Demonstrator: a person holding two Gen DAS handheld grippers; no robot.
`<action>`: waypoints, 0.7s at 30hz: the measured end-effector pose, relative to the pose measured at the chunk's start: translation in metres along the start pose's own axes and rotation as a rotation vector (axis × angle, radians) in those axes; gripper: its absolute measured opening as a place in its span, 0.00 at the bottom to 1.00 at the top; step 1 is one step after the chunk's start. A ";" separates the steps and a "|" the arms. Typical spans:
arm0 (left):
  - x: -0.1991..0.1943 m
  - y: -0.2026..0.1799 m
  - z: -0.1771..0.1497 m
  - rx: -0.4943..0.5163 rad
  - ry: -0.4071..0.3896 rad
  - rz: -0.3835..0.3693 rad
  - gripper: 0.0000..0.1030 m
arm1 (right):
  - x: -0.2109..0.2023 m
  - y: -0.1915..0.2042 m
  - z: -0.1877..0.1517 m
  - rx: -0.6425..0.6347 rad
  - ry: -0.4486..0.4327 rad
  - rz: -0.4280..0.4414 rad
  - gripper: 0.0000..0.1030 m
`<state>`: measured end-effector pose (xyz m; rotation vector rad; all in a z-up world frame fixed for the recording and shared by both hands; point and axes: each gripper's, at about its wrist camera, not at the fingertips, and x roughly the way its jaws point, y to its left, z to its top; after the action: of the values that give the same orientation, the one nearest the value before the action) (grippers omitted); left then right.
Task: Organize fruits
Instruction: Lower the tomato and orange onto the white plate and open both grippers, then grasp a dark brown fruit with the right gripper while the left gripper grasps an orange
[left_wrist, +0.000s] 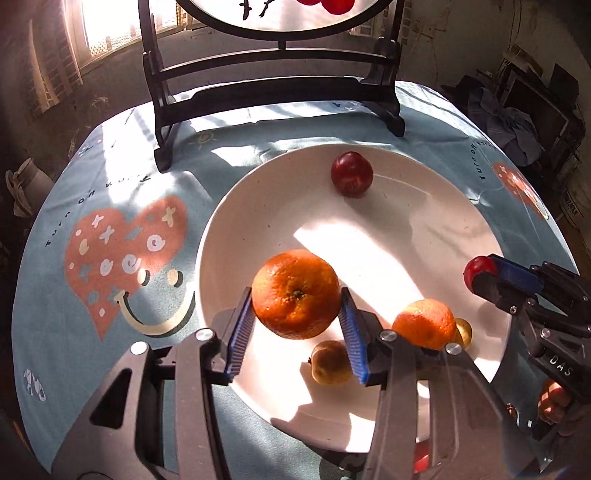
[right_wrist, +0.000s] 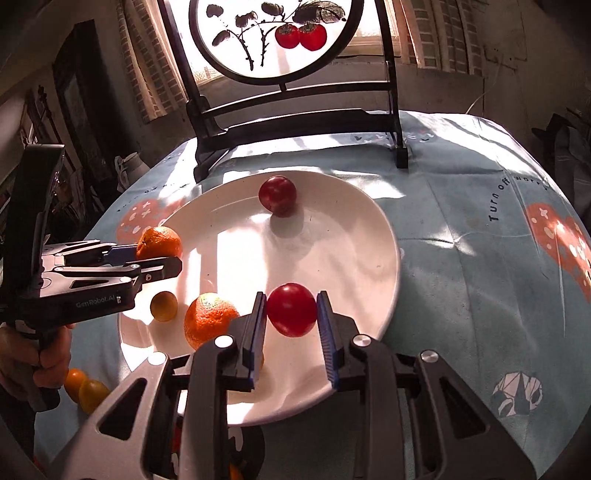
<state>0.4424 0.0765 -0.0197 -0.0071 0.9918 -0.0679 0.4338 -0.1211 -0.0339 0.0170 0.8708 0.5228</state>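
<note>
My left gripper (left_wrist: 297, 295) is shut on an orange (left_wrist: 295, 293) and holds it over the white plate (left_wrist: 424, 229); it also shows in the right wrist view (right_wrist: 162, 254) with the orange (right_wrist: 159, 242). My right gripper (right_wrist: 291, 312) is shut on a red fruit (right_wrist: 291, 309) above the plate (right_wrist: 354, 258); the left wrist view shows it (left_wrist: 480, 273) at the right rim. On the plate lie a dark red fruit (left_wrist: 351, 173), a second orange (left_wrist: 424, 323) and two small yellow-brown fruits (left_wrist: 328, 362).
A dark wooden stand with a round painted screen (right_wrist: 273, 37) stands at the back of the table. A blue patterned cloth (left_wrist: 110, 240) covers the table. Small orange and yellow fruits (right_wrist: 86, 389) lie on the cloth at the front left of the plate.
</note>
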 end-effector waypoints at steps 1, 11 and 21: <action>0.001 -0.001 0.000 -0.001 0.008 0.005 0.49 | 0.002 0.000 0.000 -0.003 0.014 -0.006 0.28; -0.099 -0.008 -0.054 0.004 -0.193 0.024 0.87 | -0.077 0.009 -0.037 0.027 -0.063 0.070 0.45; -0.141 -0.026 -0.176 0.033 -0.285 -0.071 0.91 | -0.150 0.061 -0.168 0.044 -0.031 0.138 0.47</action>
<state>0.2171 0.0637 0.0025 -0.0208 0.7051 -0.1445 0.2055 -0.1671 -0.0210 0.1256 0.8541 0.6305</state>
